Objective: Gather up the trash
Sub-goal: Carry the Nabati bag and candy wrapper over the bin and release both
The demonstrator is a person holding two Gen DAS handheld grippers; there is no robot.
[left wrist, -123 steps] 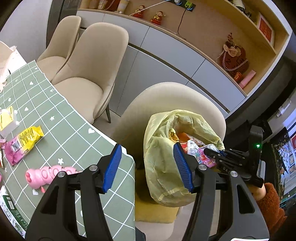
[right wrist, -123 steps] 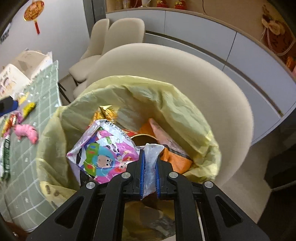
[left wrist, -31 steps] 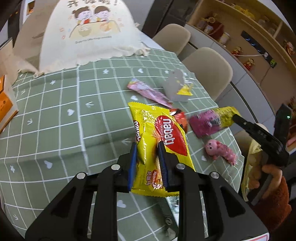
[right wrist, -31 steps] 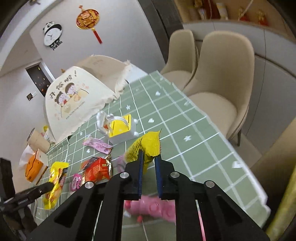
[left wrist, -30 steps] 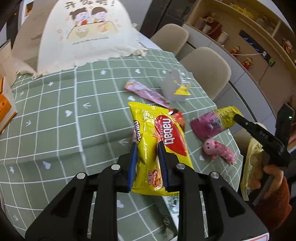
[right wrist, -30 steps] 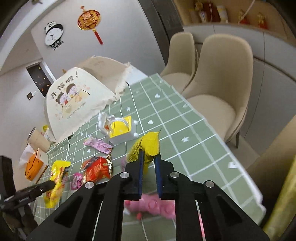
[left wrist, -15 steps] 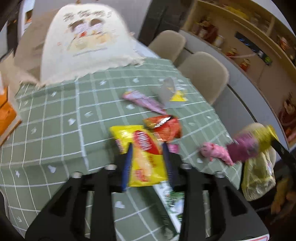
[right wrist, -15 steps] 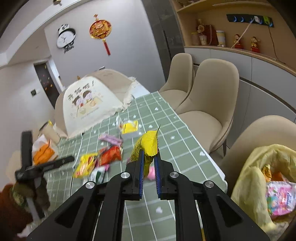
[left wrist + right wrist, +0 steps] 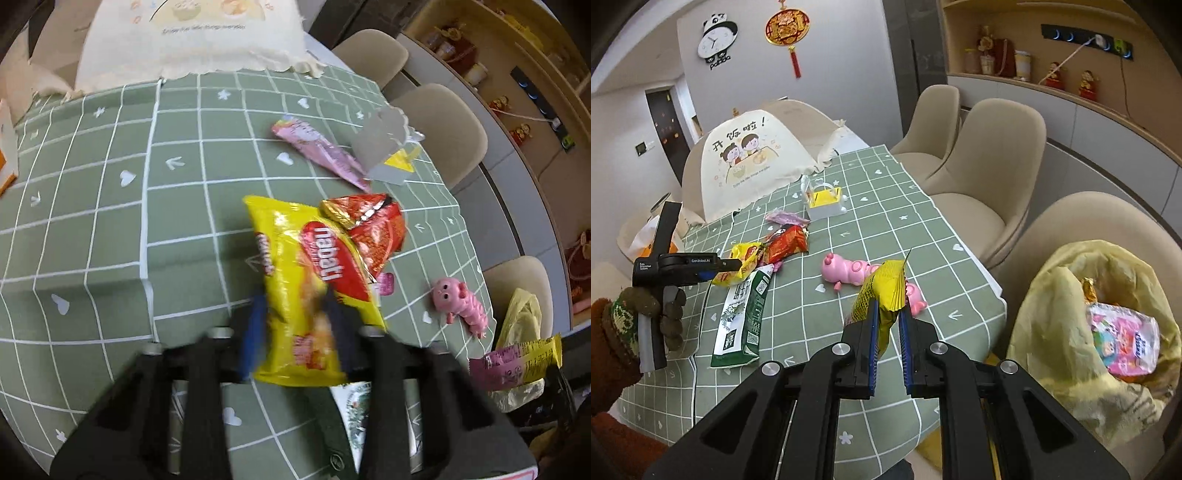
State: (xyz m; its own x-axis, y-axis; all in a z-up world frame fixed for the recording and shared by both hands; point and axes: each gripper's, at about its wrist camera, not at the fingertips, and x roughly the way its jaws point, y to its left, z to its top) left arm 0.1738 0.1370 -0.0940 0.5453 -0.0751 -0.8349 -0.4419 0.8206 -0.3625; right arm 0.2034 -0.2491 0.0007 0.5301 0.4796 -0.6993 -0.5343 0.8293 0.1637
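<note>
My left gripper (image 9: 293, 310) has its jaws closing on a yellow nabati wafer packet (image 9: 314, 266), which sits between the blue pads, low over the green checked tablecloth (image 9: 110, 221). From the right wrist view that same gripper (image 9: 733, 264) grips the packet's end. My right gripper (image 9: 888, 325) is shut on a yellow-and-pink wrapper (image 9: 886, 288), held off the table's near edge. The wrapper (image 9: 517, 365) also shows in the left wrist view. A yellow trash bag (image 9: 1052, 295) stands open on a chair to the right, with wrappers inside.
On the cloth lie a red snack packet (image 9: 376, 229), a pink wrapper (image 9: 317, 147), a pink toy caterpillar (image 9: 849, 271), a green-and-white pack (image 9: 742, 314) and a small yellow-and-white box (image 9: 825, 203). A cloth food cover (image 9: 753, 158) fills the far end. Beige chairs (image 9: 990, 155) line the right side.
The left jaws spread briefly and closed again on the yellow packet while sinking toward the cloth. The right gripper carried its wrapper off the table's edge, bringing the trash bag into view.
</note>
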